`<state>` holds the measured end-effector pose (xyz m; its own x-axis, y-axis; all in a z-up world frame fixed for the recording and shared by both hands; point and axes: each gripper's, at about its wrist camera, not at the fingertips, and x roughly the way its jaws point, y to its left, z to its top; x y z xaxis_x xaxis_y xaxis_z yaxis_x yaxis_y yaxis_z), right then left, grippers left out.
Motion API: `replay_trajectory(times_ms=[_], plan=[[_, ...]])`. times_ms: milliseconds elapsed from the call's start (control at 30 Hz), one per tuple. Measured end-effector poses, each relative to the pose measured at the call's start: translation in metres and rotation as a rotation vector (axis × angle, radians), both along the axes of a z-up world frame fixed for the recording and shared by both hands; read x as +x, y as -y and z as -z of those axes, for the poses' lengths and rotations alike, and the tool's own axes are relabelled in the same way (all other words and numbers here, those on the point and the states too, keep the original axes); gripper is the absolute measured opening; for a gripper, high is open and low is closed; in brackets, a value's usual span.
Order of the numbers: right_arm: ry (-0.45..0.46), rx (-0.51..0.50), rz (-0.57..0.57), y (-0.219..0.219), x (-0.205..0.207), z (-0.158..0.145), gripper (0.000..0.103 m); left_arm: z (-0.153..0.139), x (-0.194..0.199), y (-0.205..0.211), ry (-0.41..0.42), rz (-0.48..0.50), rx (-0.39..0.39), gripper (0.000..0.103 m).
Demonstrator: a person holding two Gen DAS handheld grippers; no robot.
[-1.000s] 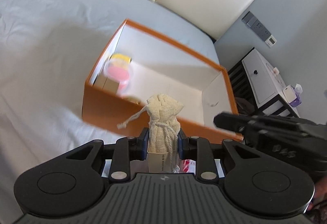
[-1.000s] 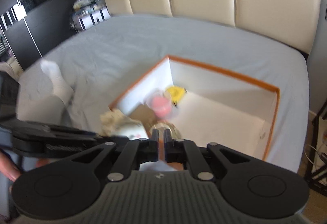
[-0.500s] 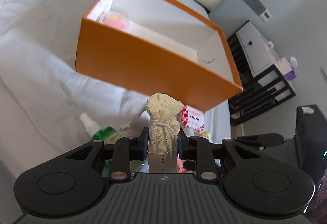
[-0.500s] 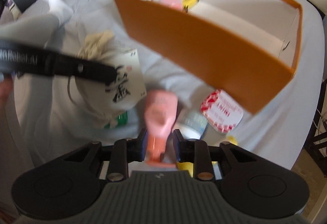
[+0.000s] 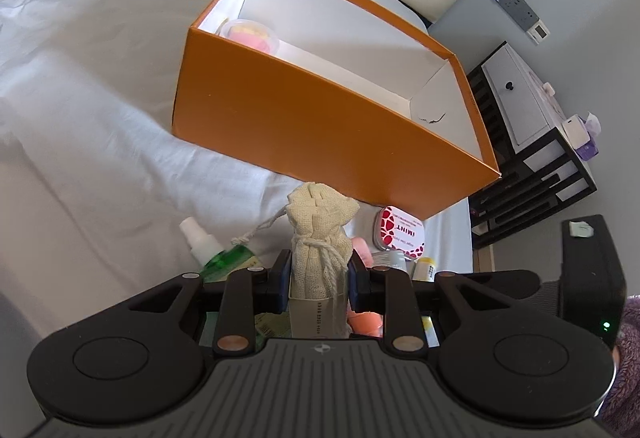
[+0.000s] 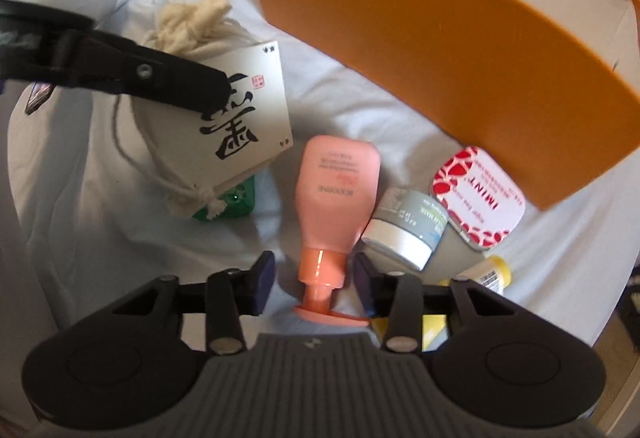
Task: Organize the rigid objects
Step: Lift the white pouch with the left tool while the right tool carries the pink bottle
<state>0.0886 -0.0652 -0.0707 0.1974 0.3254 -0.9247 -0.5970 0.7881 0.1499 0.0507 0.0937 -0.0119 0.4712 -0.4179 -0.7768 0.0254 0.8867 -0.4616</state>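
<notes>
My left gripper (image 5: 319, 274) is shut on a cream cloth pouch with a card tag (image 5: 319, 238), held above the bed in front of the orange box (image 5: 320, 118). The pouch (image 6: 192, 38) and left gripper finger (image 6: 120, 70) also show in the right wrist view. My right gripper (image 6: 316, 276) is open, its fingers either side of the cap end of a pink bottle (image 6: 336, 190) lying on the sheet. The box (image 6: 440, 18) holds a pink-and-yellow lidded cup (image 5: 250, 34).
On the sheet near the box lie a red-and-white mint tin (image 6: 476, 194), a grey jar (image 6: 408, 226), a yellow bottle (image 6: 492, 274) and a green spray bottle (image 5: 216, 254). A black-and-white nightstand (image 5: 532, 126) stands right of the bed.
Both grippers dropped from above the box to its near side. My right gripper opened and now straddles the pink bottle. The left gripper still holds the pouch.
</notes>
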Motion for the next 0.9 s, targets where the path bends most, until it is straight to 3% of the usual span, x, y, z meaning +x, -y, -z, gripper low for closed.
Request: replay_trajectory(times_ms=[133, 233, 300, 433, 667, 900], plan=[[-0.023, -0.023, -0.053, 0.006, -0.006, 0.01, 0.048, 0.003, 0.001, 0.002, -0.011, 0.02, -0.007, 0.03], [0.02, -0.053, -0.122, 0.005, -0.016, 0.021, 0.048, 0.002, 0.002, 0.007, -0.01, 0.035, -0.01, 0.03], [0.047, -0.064, -0.137, 0.003, -0.02, 0.021, 0.04, 0.002, 0.002, 0.01, -0.008, 0.042, -0.011, 0.03], [0.058, -0.047, -0.152, 0.002, -0.02, 0.013, 0.038, 0.002, 0.001, 0.013, -0.009, 0.044, -0.009, 0.03], [0.141, 0.136, -0.06, 0.011, -0.001, -0.035, 0.036, -0.001, 0.004, -0.004, 0.009, -0.054, -0.011, 0.03], [0.237, 0.165, 0.047, 0.008, 0.033, -0.046, 0.035, 0.001, 0.016, -0.012, 0.012, -0.116, -0.019, 0.03]])
